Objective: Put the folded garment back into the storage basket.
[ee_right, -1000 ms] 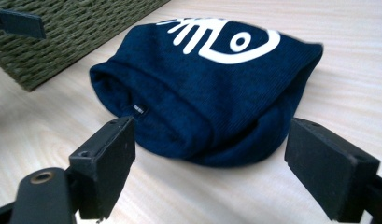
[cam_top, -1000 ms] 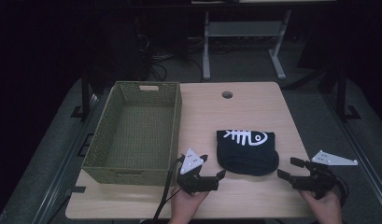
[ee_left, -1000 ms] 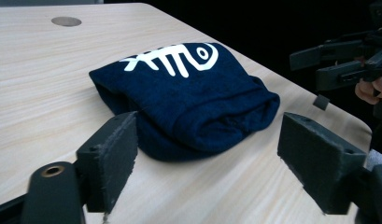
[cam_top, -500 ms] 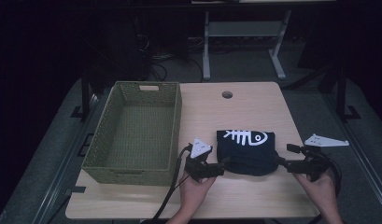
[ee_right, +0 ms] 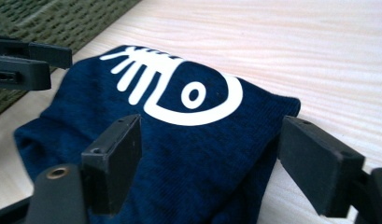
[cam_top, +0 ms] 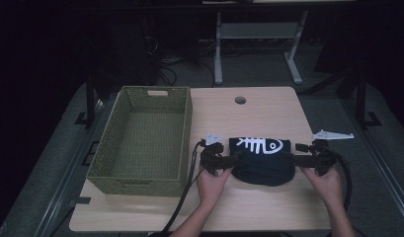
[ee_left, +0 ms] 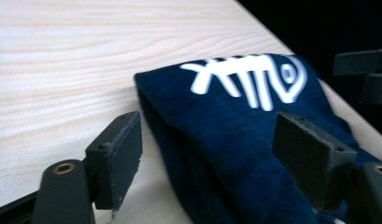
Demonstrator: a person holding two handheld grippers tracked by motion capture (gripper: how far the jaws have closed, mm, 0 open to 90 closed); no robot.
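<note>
Here the pale wooden table (cam_top: 268,207) carries a green woven basket (cam_top: 140,143) at its left and, just right of it near the front edge, a folded navy knit garment with a white fish-skeleton print (cam_top: 262,160), long axis running left to right. The left gripper (cam_top: 228,162) and right gripper (cam_top: 302,160) flank its two short ends, pointing inward, about equally near. Left jaws stand wide over the garment's end, pads clear of it (ee_left: 226,154); right jaws, just been closing a little, also straddle cloth without pressing (ee_right: 202,154).
</note>
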